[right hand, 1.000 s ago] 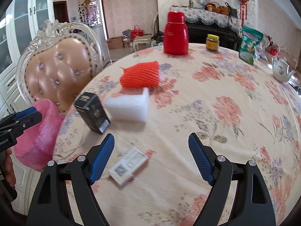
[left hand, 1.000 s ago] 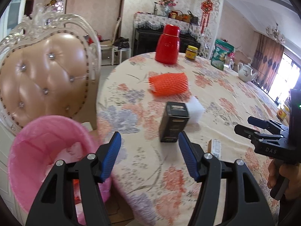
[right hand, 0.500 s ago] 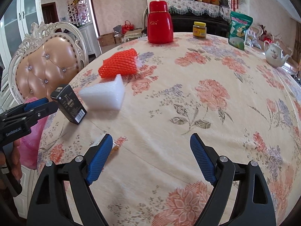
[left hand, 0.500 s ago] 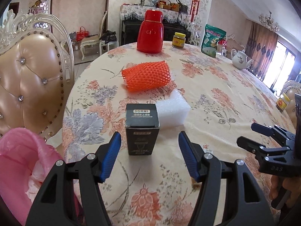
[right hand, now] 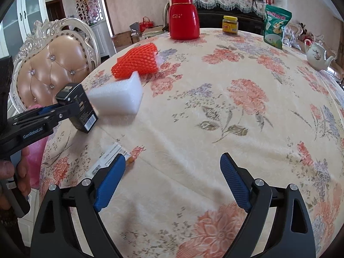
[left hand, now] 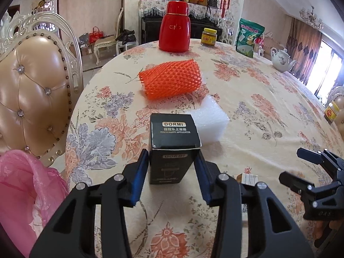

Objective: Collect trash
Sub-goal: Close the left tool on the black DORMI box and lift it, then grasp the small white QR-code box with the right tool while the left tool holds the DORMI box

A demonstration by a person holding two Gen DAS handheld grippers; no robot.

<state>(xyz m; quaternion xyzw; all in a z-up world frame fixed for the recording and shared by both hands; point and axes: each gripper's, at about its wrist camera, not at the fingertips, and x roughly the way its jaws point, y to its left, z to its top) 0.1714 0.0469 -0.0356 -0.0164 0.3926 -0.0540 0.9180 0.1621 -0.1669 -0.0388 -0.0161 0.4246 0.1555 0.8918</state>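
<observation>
My left gripper [left hand: 172, 163]: its two blue-padded fingers sit narrow against both sides of the one upright black cardboard box marked DORMI [left hand: 173, 144]; seen from my right side, the box [right hand: 78, 107] is clamped and its lower end looks lifted off the cloth.
My right gripper [right hand: 172, 180]: two blue fingers spread wide, holding nothing, low over the round table with the floral cloth [right hand: 215, 118].
Beside my right gripper's left finger: one flat white printed carton [right hand: 107, 159] lying on the cloth, partly hidden by that finger; it shows just right of my left gripper as well [left hand: 247, 177].
Just beyond the black box: one white foam block [left hand: 211, 120], on the cloth, close behind the box.
Beyond the foam: one orange foam net sleeve [left hand: 172, 78], lying on its side.
Far edge of the table: one red thermos jug [left hand: 174, 26], one yellow-lidded jar [left hand: 209, 36], one green snack bag [left hand: 249, 36], one white teapot [left hand: 281, 59]; a second yellow-lidded jar [left hand: 330, 111] at the right rim.
Left of my left gripper: one pink plastic bag [left hand: 28, 191], below table level, in front of one tan tufted chair with a white carved frame [left hand: 36, 90].
</observation>
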